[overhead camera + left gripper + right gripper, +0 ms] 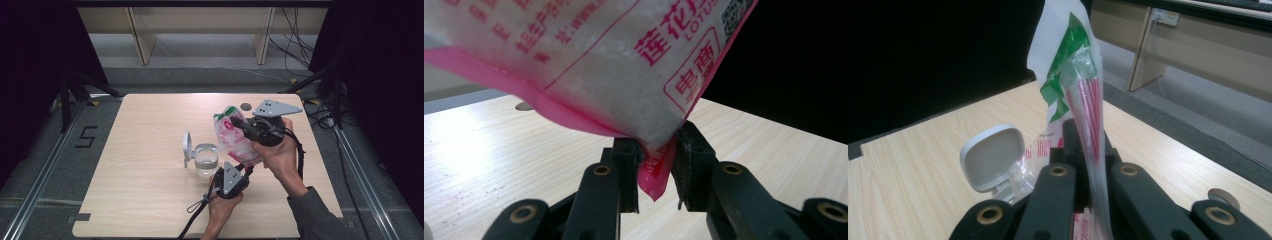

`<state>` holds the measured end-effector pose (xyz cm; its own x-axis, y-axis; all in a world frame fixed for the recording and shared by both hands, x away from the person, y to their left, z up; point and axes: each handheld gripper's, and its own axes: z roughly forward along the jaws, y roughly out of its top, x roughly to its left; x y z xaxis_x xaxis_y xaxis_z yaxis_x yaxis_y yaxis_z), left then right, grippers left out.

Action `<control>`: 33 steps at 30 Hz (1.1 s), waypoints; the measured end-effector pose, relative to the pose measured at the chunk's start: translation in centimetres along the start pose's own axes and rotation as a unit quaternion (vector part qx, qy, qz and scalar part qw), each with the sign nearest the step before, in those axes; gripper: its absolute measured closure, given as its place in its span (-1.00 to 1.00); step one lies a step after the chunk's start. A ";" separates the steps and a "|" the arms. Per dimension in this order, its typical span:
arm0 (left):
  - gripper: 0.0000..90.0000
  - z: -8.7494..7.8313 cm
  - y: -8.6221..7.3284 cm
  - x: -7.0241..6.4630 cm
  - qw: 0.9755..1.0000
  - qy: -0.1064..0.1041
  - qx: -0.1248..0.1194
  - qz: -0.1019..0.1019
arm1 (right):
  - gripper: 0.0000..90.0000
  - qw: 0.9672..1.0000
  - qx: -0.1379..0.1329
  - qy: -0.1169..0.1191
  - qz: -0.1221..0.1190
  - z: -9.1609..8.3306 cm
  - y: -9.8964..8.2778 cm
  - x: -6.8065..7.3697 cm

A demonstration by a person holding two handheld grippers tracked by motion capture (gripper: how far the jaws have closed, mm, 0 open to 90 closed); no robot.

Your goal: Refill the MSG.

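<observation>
A pink-and-white plastic bag (234,139) with a green top and white powder inside hangs tilted above the table, right of a clear glass jar (205,159). The jar's grey hinged lid (186,147) stands open. My right gripper (236,122) is shut on the bag's upper part (1083,95), just below the green strip. From below, my left gripper (244,171) pinches the bag's pink bottom corner (655,175). The open lid (993,157) sits left of the jaws in the right gripper view.
A light wooden table (145,130) carries the jar near its middle. A small dark round disc (245,106) lies near the far edge, also visible as a disc (1223,198) to the right. Wooden furniture legs and cables stand beyond the table; dark curtains flank it.
</observation>
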<state>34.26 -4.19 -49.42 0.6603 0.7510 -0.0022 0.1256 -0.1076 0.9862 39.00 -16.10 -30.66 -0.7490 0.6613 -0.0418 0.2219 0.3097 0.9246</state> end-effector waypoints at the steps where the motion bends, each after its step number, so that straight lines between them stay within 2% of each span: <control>1: 0.63 0.0 0.0 0.0 1.000 0.001 -0.002 -0.002 | 1.00 1.000 0.001 -0.001 -0.004 0.2 0.1 0.1; 3: 0.63 0.0 -0.1 0.1 1.000 0.000 -0.002 -0.003 | 1.00 1.000 0.005 0.005 0.001 0.5 0.1 0.2; 5: 0.63 0.0 -0.2 0.2 1.000 0.000 -0.003 -0.003 | 1.00 1.000 0.005 0.001 -0.005 0.9 0.2 0.2; 6: 0.64 0.0 -0.2 0.2 1.000 0.001 0.000 -0.004 | 1.00 1.000 0.013 0.008 0.001 1.4 0.3 0.3; 10: 0.64 0.1 -0.3 0.2 1.000 -0.006 -0.003 -0.016 | 1.00 1.000 0.026 0.007 0.002 2.0 0.3 0.5; 11: 0.64 0.2 -0.4 0.3 1.000 -0.003 -0.002 -0.014 | 1.00 1.000 0.025 0.002 -0.010 2.6 0.4 0.6; 14: 0.64 0.1 -0.5 0.6 1.000 -0.007 0.004 -0.015 | 1.00 0.999 0.041 0.007 -0.005 3.0 0.5 0.7; 16: 0.64 0.1 -0.5 0.7 1.000 -0.006 0.007 -0.011 | 1.00 0.999 0.037 0.003 -0.004 3.3 0.5 0.9; 17: 0.64 0.1 -0.5 0.7 1.000 -0.005 0.005 -0.013 | 1.00 0.999 0.049 0.007 -0.013 3.6 0.6 0.8; 19: 0.64 0.1 -0.6 0.8 1.000 -0.010 0.007 -0.015 | 1.00 0.999 0.046 0.007 -0.017 4.1 0.6 0.9; 20: 0.64 0.1 -0.6 0.9 1.000 -0.005 0.009 -0.017 | 1.00 0.999 0.048 0.002 -0.012 4.2 0.6 1.0; 22: 0.64 0.1 -0.6 1.0 1.000 -0.008 0.010 -0.015 | 1.00 0.998 0.055 0.009 -0.023 4.6 0.7 0.9; 25: 0.64 0.2 -0.7 1.0 1.000 -0.008 0.008 -0.016 | 1.00 0.998 0.054 0.002 -0.018 5.0 0.7 1.0; 26: 0.64 0.2 -0.7 1.1 1.000 -0.009 0.009 -0.017 | 1.00 0.998 0.062 0.008 -0.026 5.1 0.7 1.0; 27: 0.64 0.2 -0.8 1.1 1.000 -0.013 0.008 -0.020 | 1.00 0.998 0.062 0.000 -0.019 5.5 0.7 1.1; 31: 0.65 0.3 -0.9 1.3 1.000 -0.015 0.010 -0.017 | 1.00 0.997 0.072 0.006 -0.024 5.9 0.7 1.1; 32: 0.65 0.3 -0.9 1.3 1.000 -0.015 0.010 -0.017 | 1.00 0.998 0.066 0.002 -0.026 6.1 0.6 1.2; 33: 0.65 0.3 -0.9 1.3 1.000 -0.014 0.010 -0.017 | 1.00 0.997 0.071 0.004 -0.017 6.1 0.6 1.3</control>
<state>35.22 -3.27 -50.35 0.6763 0.7355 -0.0400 0.1624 -0.0960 0.9820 41.98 -10.87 -32.49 -0.7619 0.6440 -0.0683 0.2824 0.4252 0.8599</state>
